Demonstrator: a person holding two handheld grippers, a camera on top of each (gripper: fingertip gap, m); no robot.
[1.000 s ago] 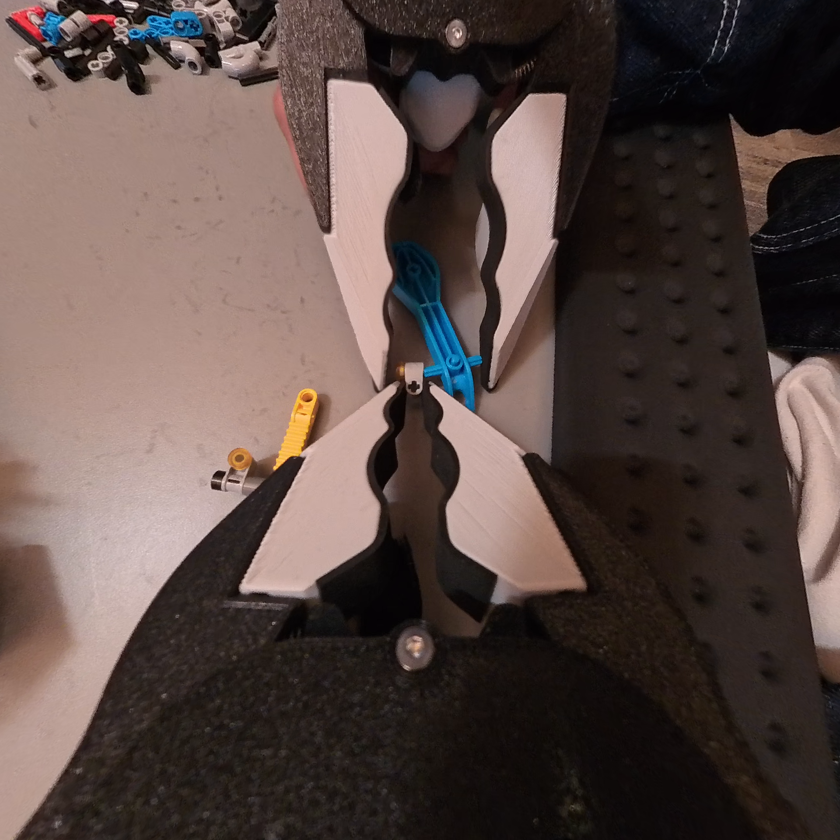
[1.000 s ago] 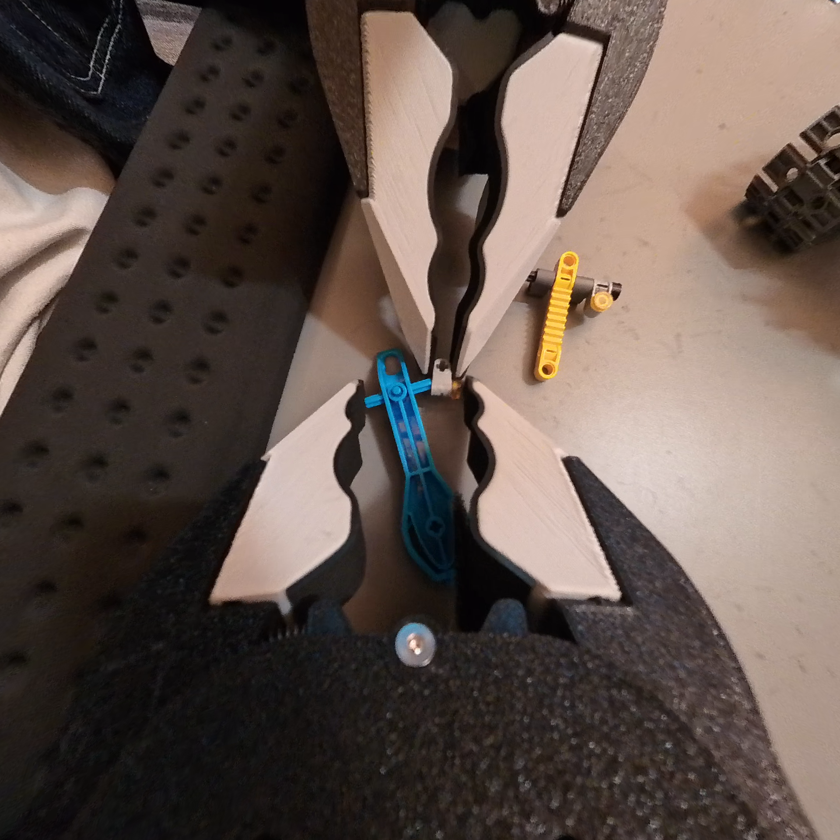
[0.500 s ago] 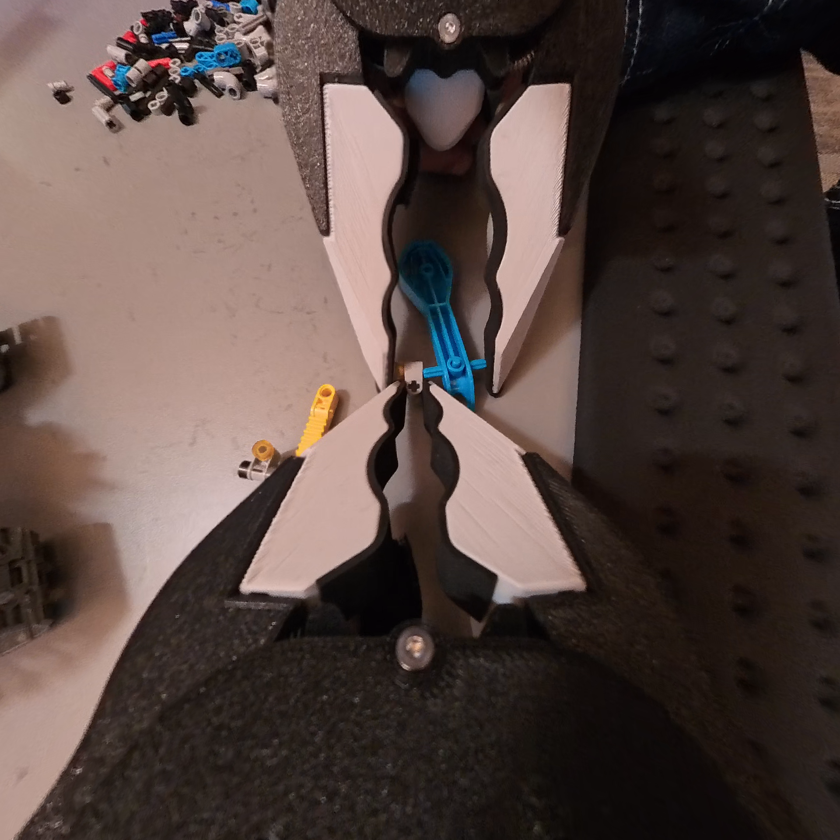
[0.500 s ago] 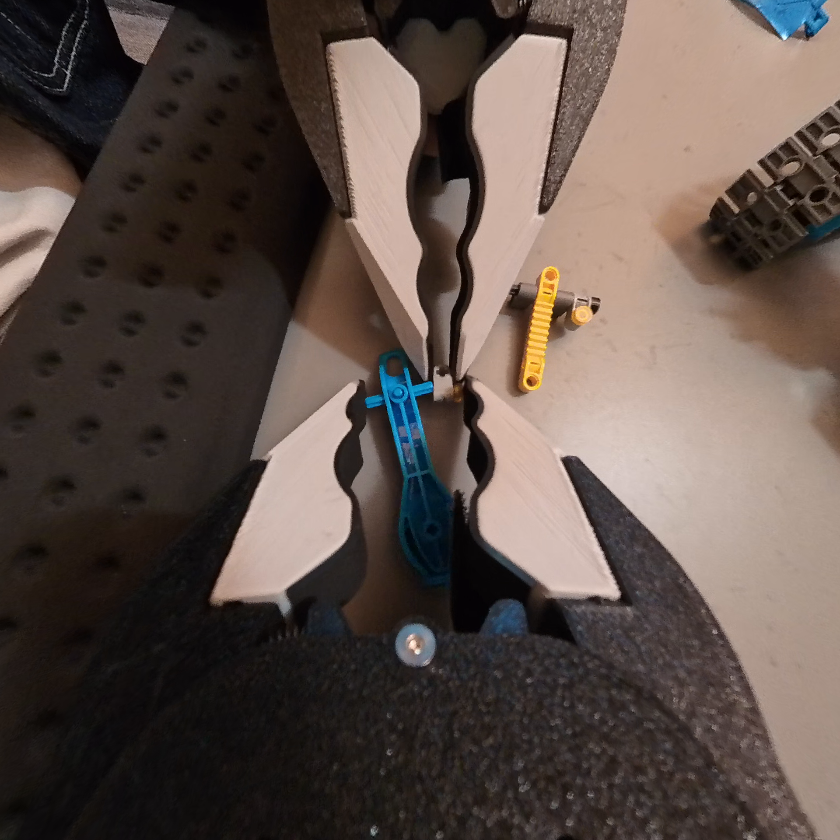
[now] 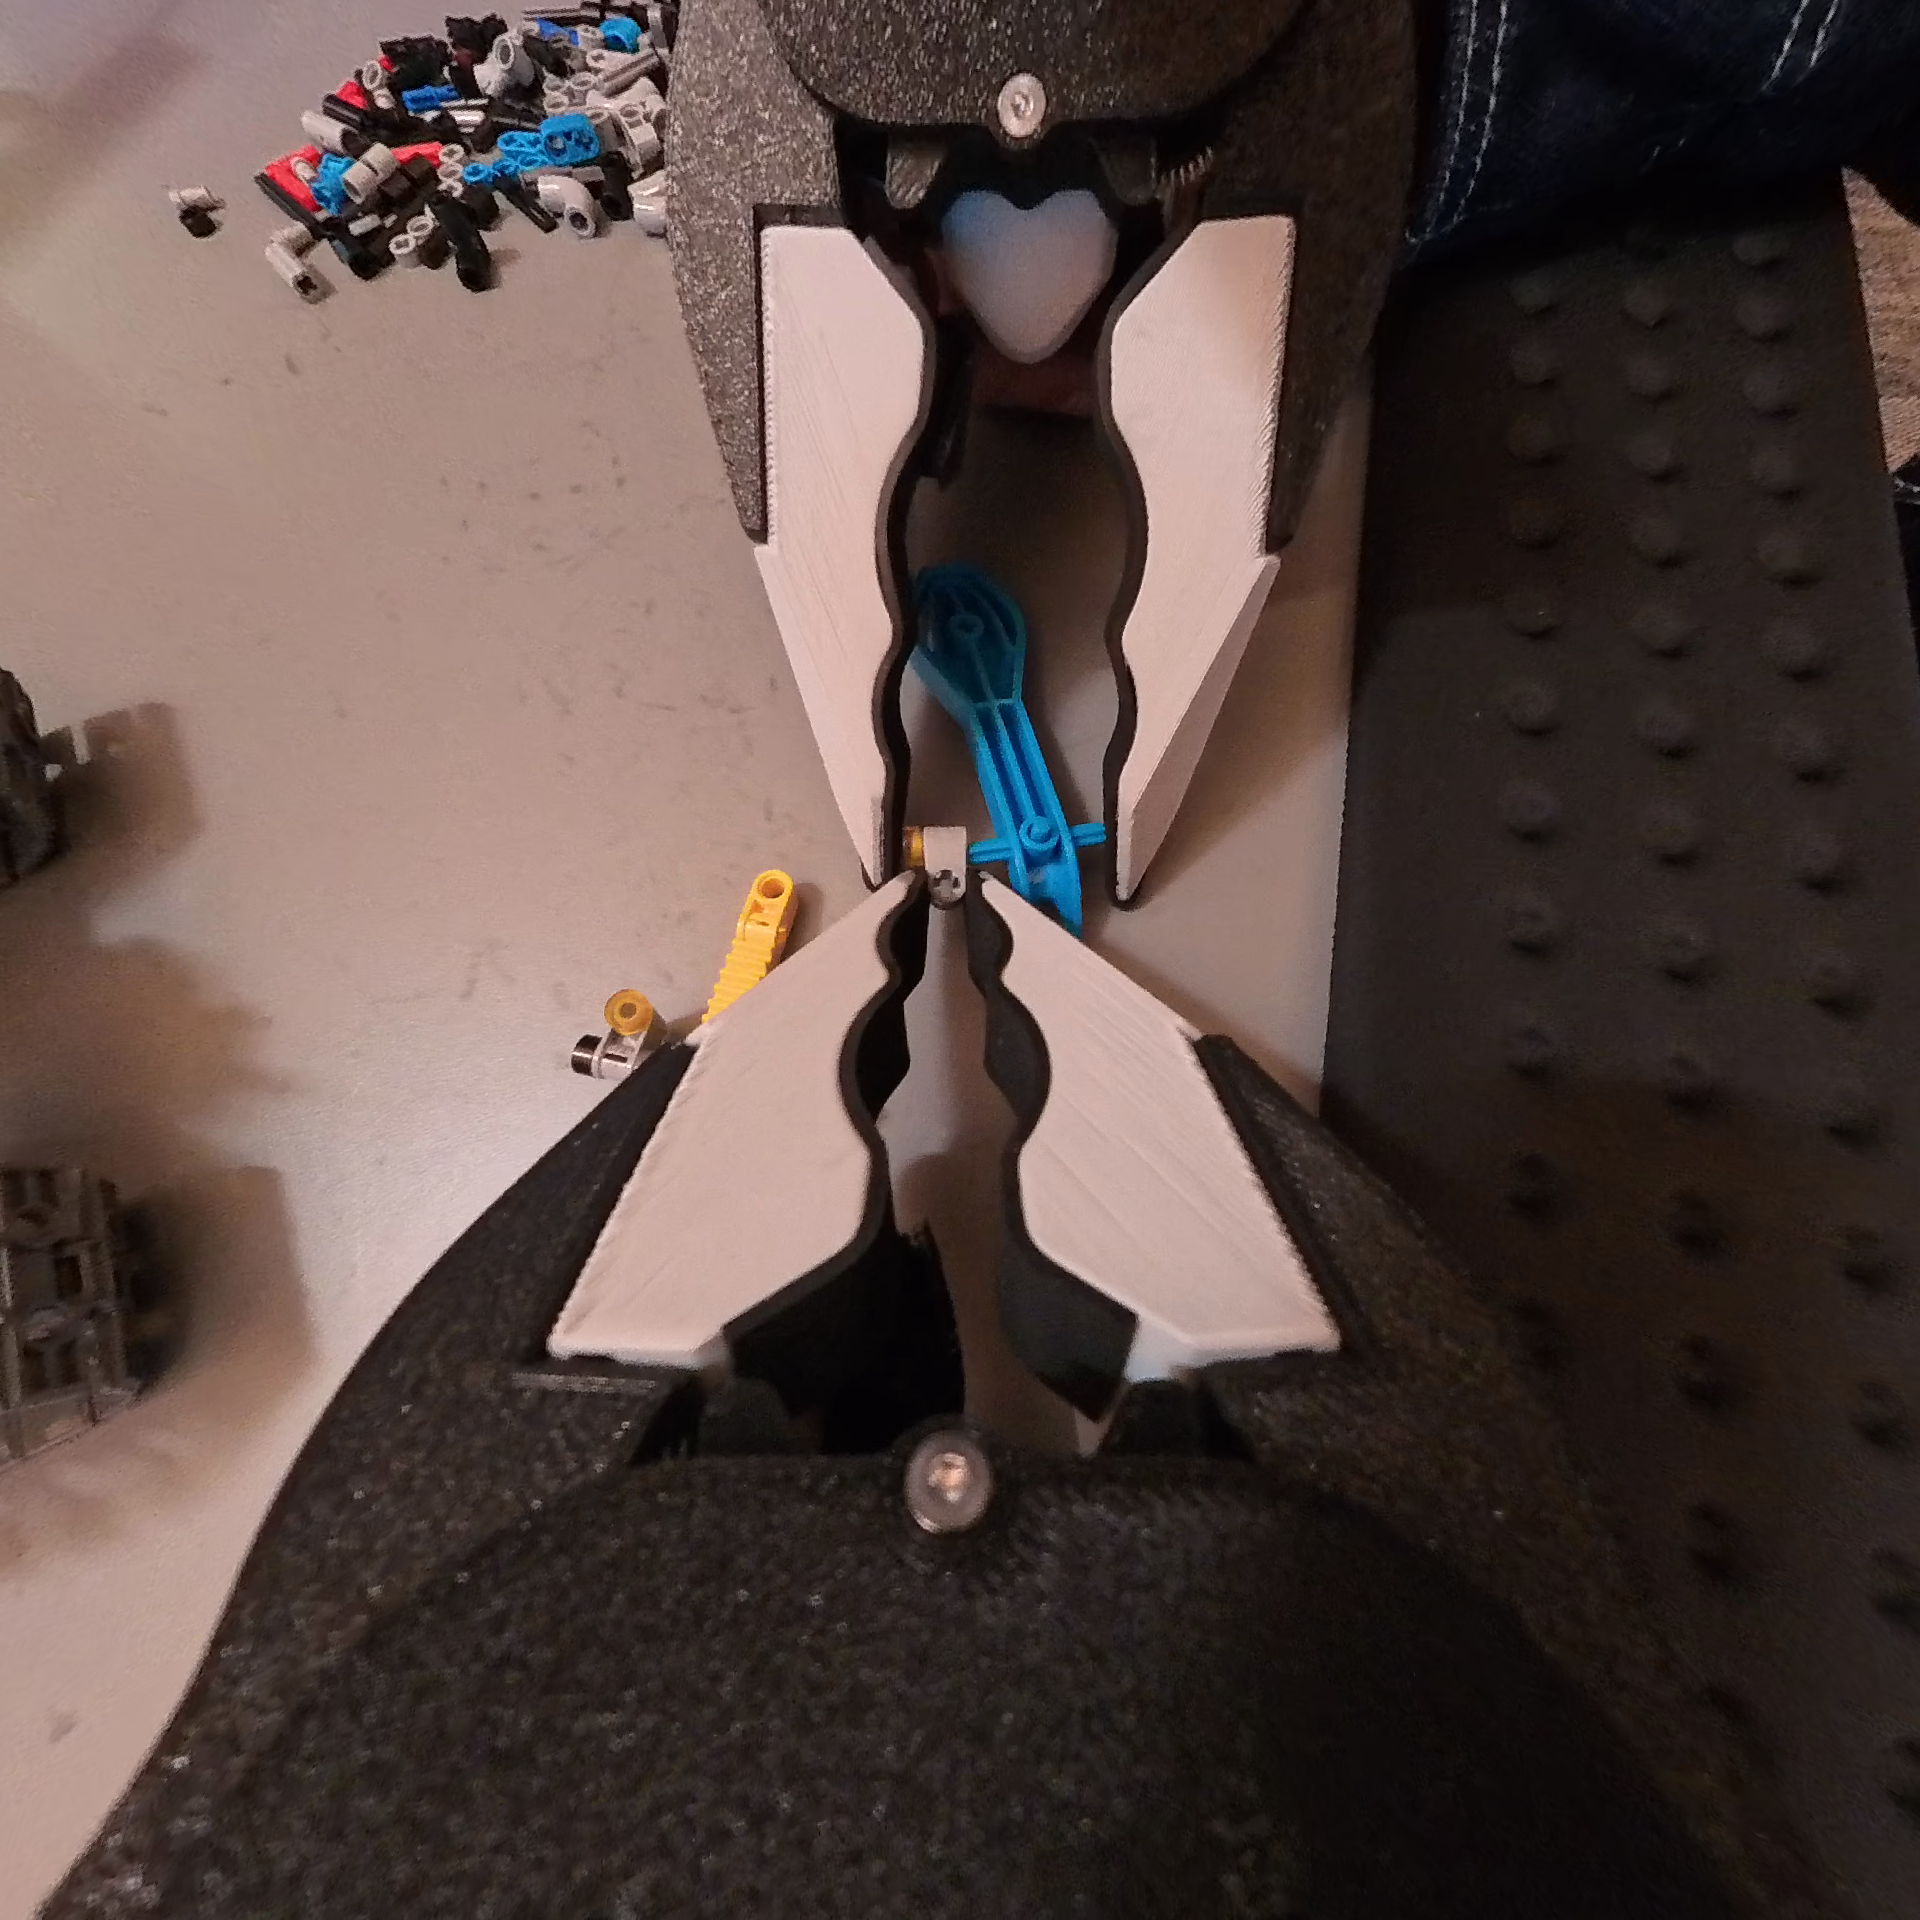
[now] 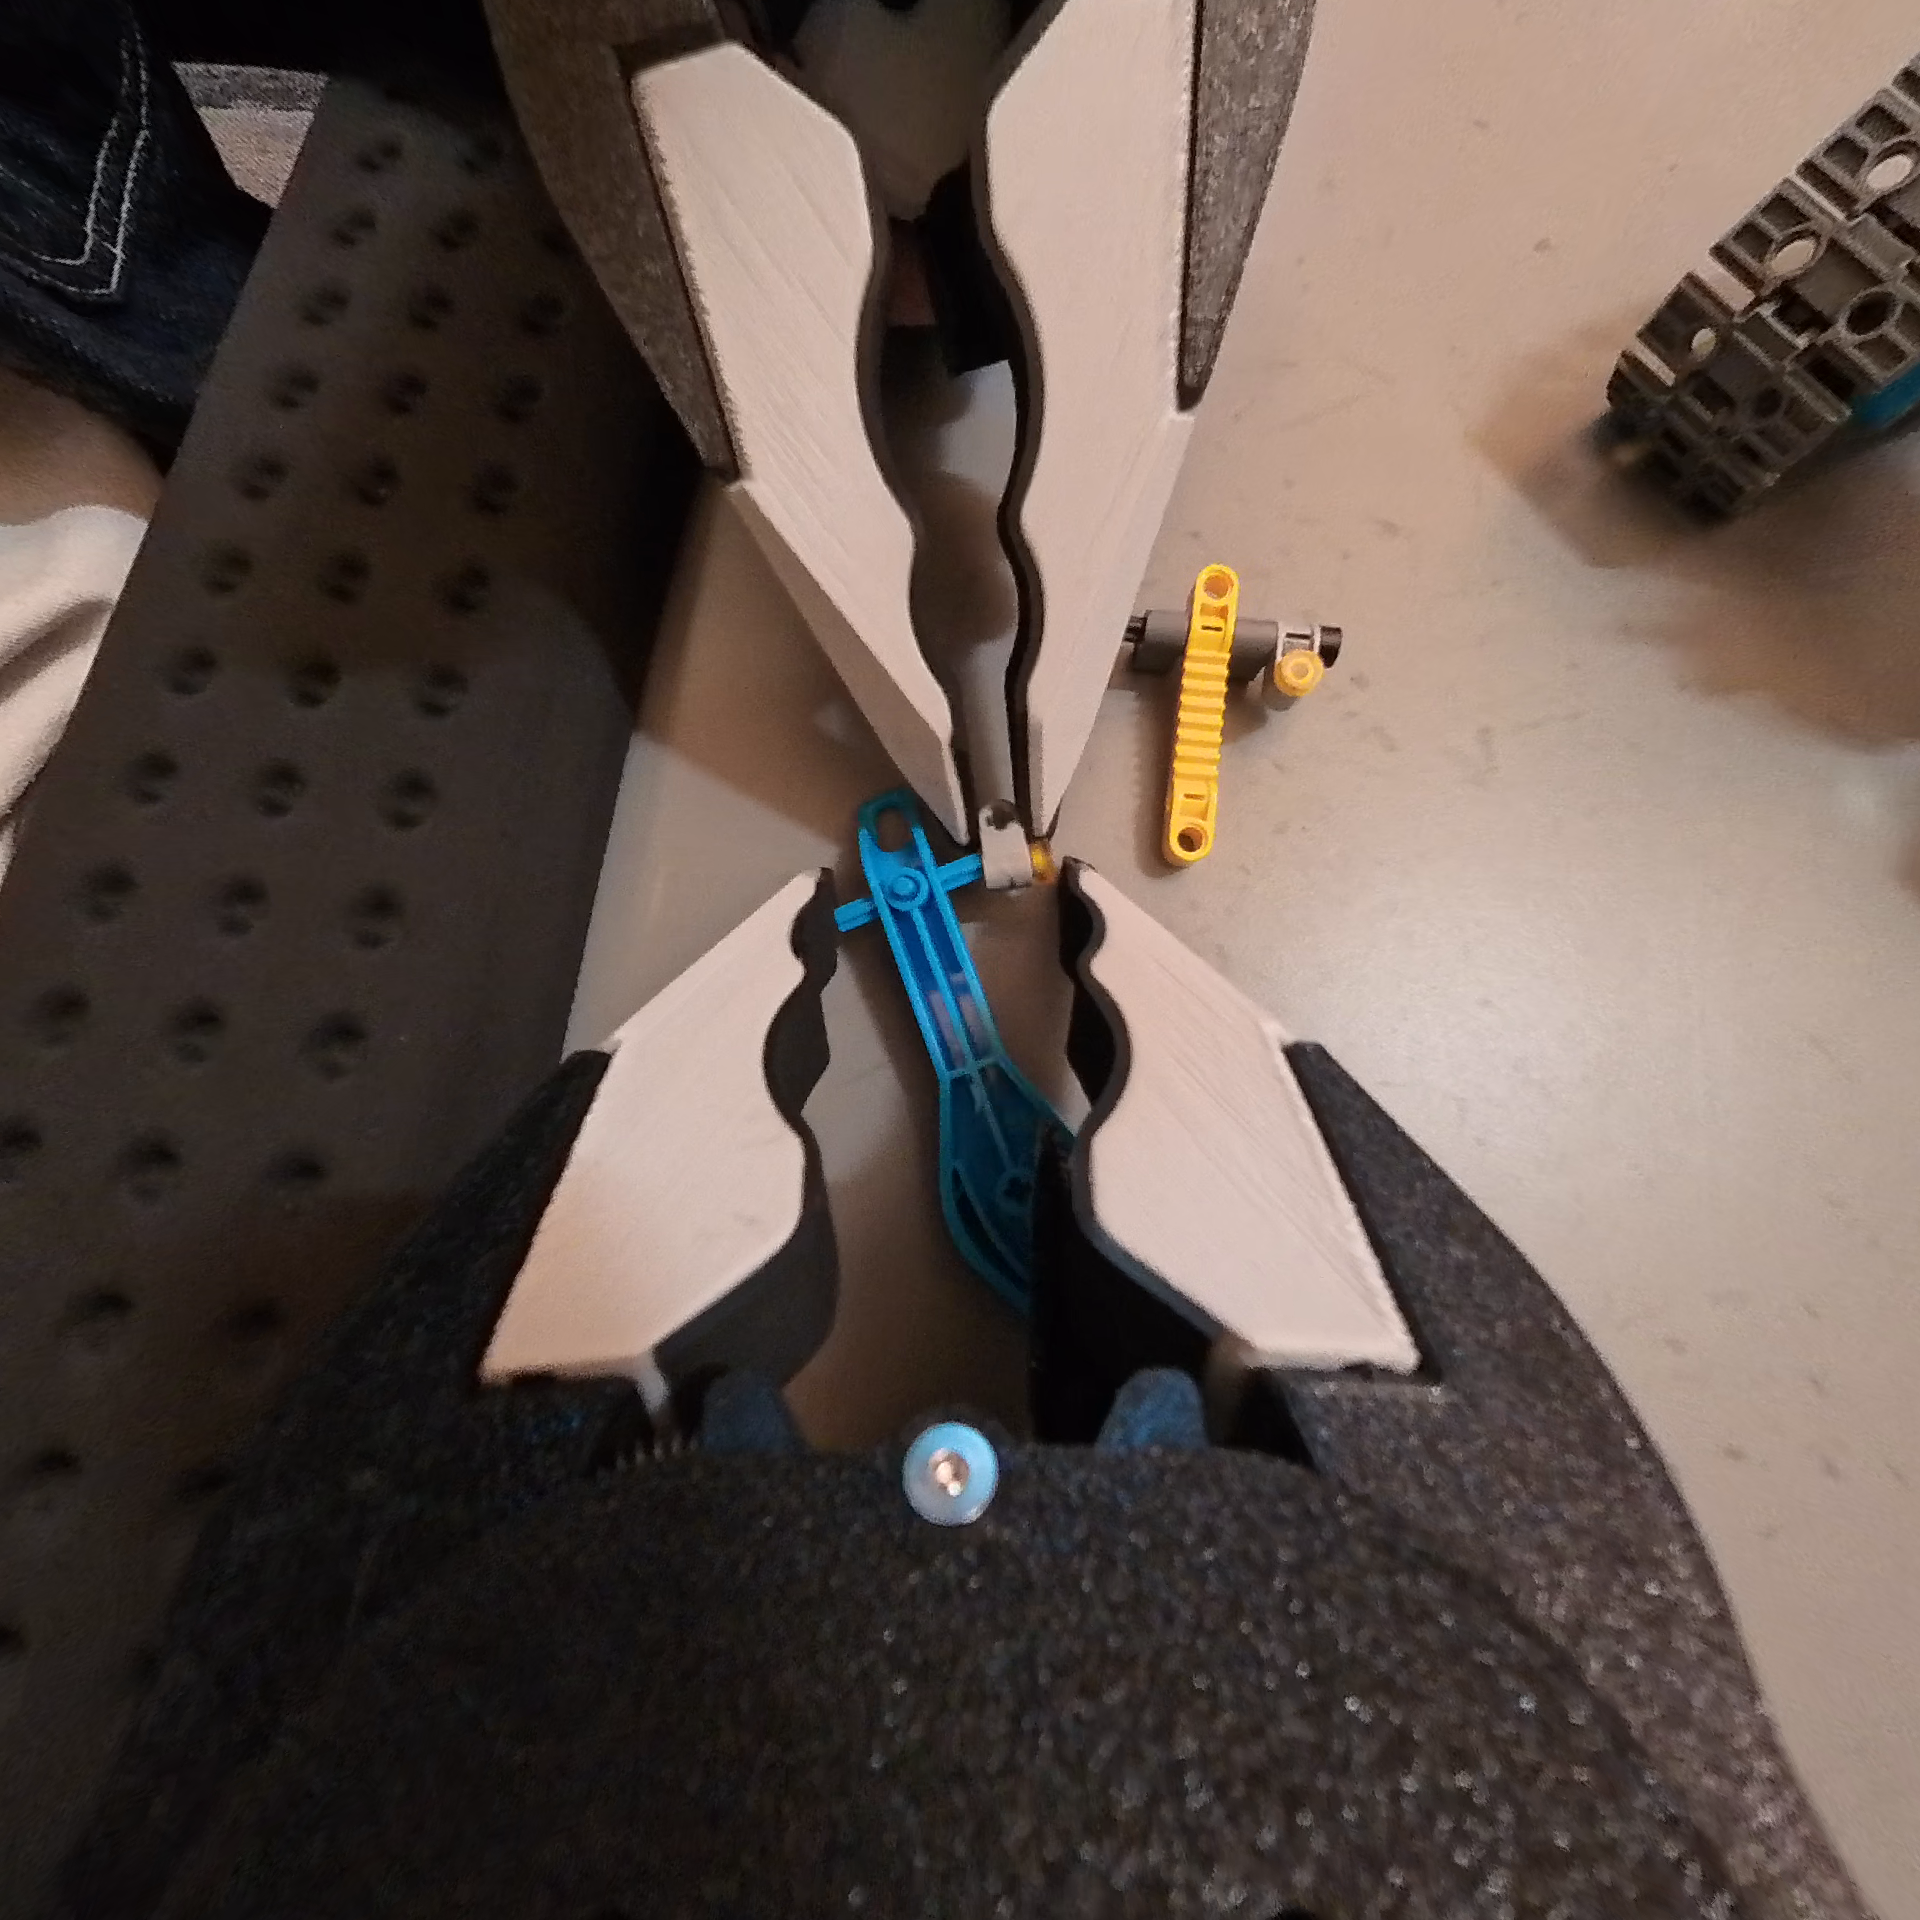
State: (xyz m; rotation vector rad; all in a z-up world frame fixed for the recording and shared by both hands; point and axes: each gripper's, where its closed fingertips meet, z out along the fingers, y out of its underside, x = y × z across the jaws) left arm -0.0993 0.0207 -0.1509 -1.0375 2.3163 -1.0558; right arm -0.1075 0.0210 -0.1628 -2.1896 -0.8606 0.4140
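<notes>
Looking along the left gripper (image 5: 943, 891), the view takes in a pale grey surface (image 5: 468, 582) with a dark studded mat (image 5: 1621, 831) along its right side and dark denim above that. A heap of small red, blue, black and grey building pieces (image 5: 468, 156) lies far off at the upper left, two dark grey block assemblies (image 5: 62, 1299) sit at the left edge, and one yellow toothed bar (image 5: 756, 940) with a yellow-capped grey pin (image 5: 618, 1029) lies just beside the left finger. The left jaws are clenched on one small grey connector (image 5: 945, 857) at their very tips. A single blue paddle-shaped piece (image 5: 997, 727) hangs off that connector by a cross axle and runs away between the fingers of the right gripper (image 5: 1003, 883), which faces in from the top, jaws spread, one fingertip just beside a gold stub on the connector.

From the right wrist, the right gripper (image 6: 940, 883) shows its jaws released and wide, the blue paddle-shaped piece (image 6: 951, 1029) lying lengthwise between them, its broad end close against the right finger. The small grey connector (image 6: 1003, 847) sits just past the fingertips, pinched by the left gripper (image 6: 992, 821) coming down from the top. The yellow toothed bar (image 6: 1195, 717) crosses one grey axle assembly on the surface (image 6: 1455, 935) to the right, one dark grey block assembly (image 6: 1787, 343) lies at the upper right, and the dark studded mat (image 6: 312, 727) fills the left.
</notes>
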